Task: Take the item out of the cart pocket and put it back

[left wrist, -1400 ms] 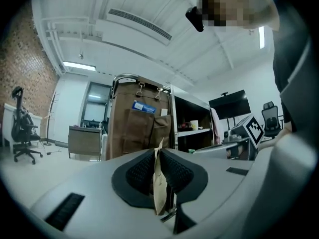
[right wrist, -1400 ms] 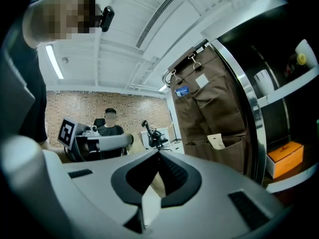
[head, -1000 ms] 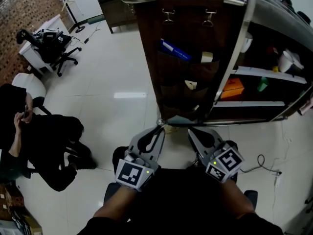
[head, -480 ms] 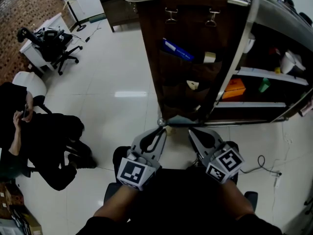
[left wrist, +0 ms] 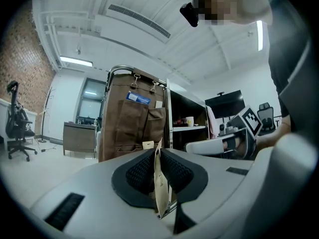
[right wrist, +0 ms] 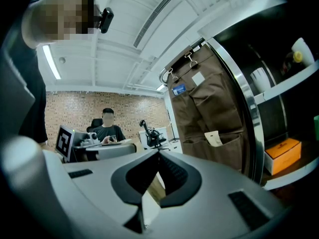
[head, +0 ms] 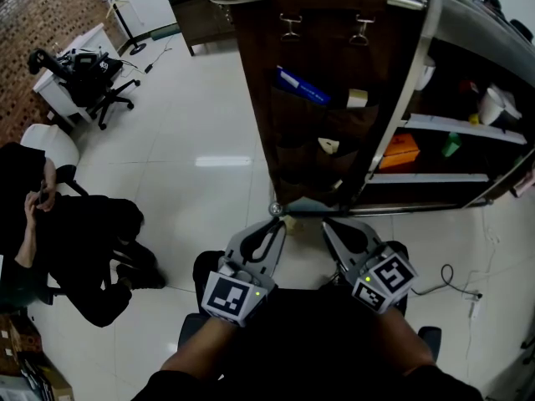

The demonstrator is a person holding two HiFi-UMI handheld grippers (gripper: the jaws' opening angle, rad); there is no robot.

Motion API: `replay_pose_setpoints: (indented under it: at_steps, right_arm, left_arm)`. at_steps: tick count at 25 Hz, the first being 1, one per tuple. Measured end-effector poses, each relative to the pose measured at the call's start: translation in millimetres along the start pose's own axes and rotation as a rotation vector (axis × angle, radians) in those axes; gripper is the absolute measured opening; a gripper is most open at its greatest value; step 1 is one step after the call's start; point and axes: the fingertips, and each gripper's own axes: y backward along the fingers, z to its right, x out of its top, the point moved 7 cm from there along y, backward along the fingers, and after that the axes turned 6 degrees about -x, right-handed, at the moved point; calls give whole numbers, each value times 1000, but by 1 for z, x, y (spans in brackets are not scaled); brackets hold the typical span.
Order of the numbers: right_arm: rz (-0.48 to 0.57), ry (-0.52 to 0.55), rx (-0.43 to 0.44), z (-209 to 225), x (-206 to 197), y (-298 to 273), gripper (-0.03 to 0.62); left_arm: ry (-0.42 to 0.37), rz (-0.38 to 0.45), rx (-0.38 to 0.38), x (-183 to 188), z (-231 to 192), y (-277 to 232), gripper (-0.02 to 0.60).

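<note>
Left gripper [left wrist: 158, 152] of mine clamped a thin beige packet [left wrist: 161, 190] at lower center; my right gripper [right wrist: 158, 153] stayed closed.

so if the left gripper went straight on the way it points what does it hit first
Likely the brown pocket organiser on the cart, near its lower pockets; the left gripper, shut on a beige packet, points at it. Depth is unclear.
</note>
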Motion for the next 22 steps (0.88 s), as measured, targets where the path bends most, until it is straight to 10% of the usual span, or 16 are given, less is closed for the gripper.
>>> replay_pose_setpoints:
  at_steps: [22]
  right_arm:
    - [11, -6, 6, -1, 1, 0, 17]
  left_arm:
    - [-20, -33, -4, -5, 5, -3, 34]
